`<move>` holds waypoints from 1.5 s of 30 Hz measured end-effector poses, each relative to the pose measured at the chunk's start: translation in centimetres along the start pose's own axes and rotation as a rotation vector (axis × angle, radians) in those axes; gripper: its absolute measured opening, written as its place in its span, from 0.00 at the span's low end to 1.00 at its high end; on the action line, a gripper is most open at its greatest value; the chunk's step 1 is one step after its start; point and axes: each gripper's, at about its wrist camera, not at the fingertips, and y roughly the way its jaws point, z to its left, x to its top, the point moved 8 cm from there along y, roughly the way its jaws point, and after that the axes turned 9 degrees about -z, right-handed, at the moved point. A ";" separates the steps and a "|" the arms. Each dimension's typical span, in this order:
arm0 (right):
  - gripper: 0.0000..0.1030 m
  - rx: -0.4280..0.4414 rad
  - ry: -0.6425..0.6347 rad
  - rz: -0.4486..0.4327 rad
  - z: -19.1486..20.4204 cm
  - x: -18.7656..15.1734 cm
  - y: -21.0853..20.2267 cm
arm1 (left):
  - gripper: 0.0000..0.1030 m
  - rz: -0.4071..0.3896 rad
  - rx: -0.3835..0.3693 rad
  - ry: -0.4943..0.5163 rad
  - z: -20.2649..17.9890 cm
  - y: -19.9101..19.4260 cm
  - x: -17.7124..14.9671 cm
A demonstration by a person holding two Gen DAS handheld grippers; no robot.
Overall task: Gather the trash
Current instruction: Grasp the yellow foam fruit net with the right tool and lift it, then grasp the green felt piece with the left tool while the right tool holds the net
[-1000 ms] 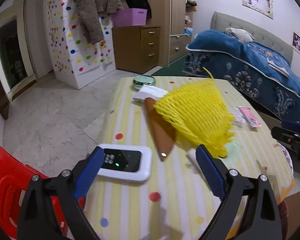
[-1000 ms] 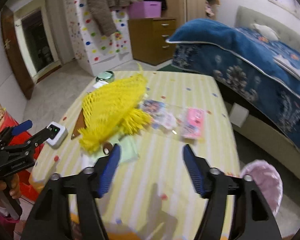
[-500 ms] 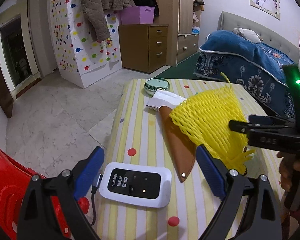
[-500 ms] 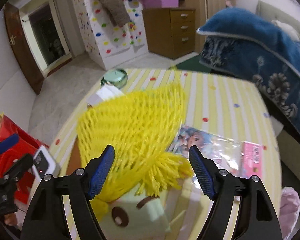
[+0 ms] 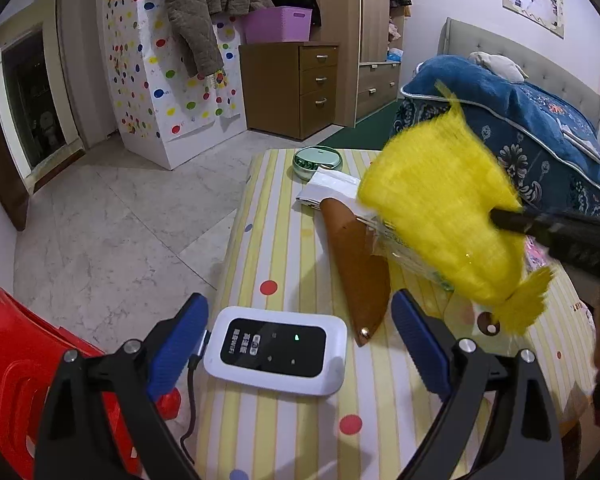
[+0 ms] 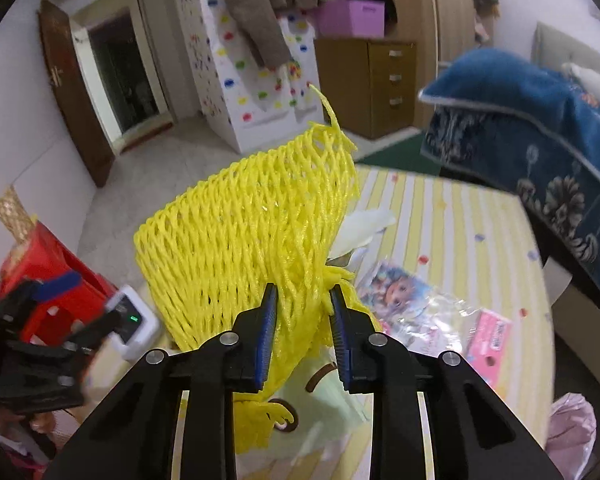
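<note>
The right gripper (image 6: 303, 300) has just been closing its jaws, which now pinch the gathered end of the yellow foam net (image 6: 256, 224) and hold it clear above the striped worktop (image 6: 452, 216). The left gripper (image 5: 300, 340) hangs with jaws wide apart and empty, over a white pocket device (image 5: 276, 350) lying beside a brown leather sheath (image 5: 358, 264).

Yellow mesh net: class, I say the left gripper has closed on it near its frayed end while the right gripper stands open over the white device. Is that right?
Not quite: the sides are swapped. The right wrist view shows the right gripper closed on the yellow mesh net near its frayed end; its jaws have just been closing. The left wrist view shows the left gripper open over the white device.
</note>
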 end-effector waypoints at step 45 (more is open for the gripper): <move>0.25 -0.400 0.182 -0.072 -12.3 -6.8 -15.4 | 0.83 0.170 -0.269 0.241 -15.7 4.3 -5.2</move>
